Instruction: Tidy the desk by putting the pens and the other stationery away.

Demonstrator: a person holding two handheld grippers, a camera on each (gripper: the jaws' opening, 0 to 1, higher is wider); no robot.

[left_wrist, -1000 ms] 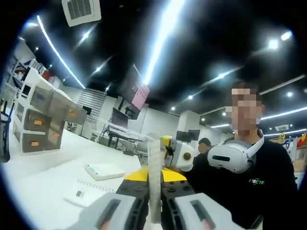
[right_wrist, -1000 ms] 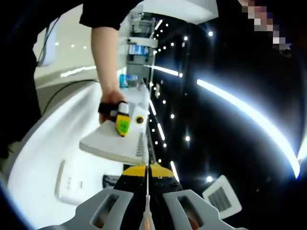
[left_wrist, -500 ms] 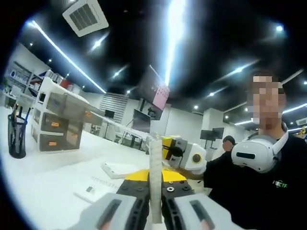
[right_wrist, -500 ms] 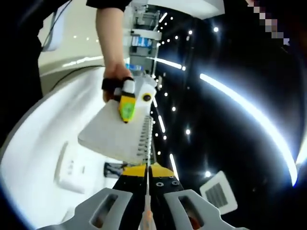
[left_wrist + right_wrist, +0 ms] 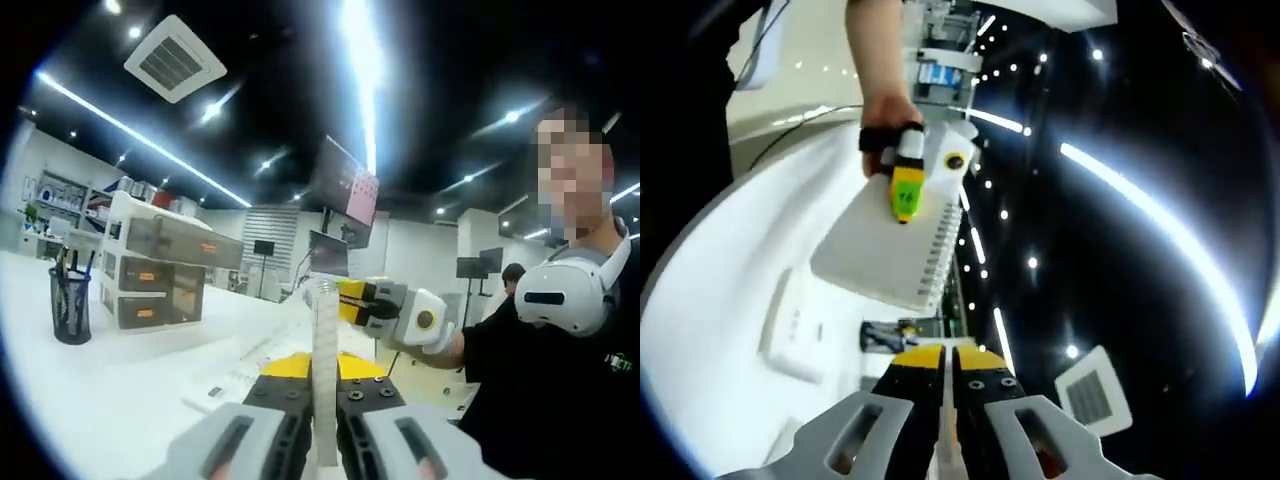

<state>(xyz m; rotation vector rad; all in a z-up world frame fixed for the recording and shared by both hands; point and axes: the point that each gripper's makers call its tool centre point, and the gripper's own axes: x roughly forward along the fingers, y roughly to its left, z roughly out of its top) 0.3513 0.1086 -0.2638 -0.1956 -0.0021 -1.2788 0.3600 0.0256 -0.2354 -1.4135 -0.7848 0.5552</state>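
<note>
White desk (image 5: pixel 90 380), pen holder (image 5: pixel 70 305), drawer unit (image 5: pixel 160 275)

The table (image 5: pixel 90 390) at lower left of the left gripper view looks smooth, glossy white. On it stands a black mesh pen cup (image 5: pixel 71 306). In the right gripper view's centre, the spiral notebook (image 5: pixel 885 243) has a matt white paper-like cover.

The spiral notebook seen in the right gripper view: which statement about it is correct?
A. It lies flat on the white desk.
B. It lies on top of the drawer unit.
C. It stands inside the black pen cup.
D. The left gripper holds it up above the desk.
D: the left gripper clamps the spiral notebook, which hangs tilted above the white desk.
</note>
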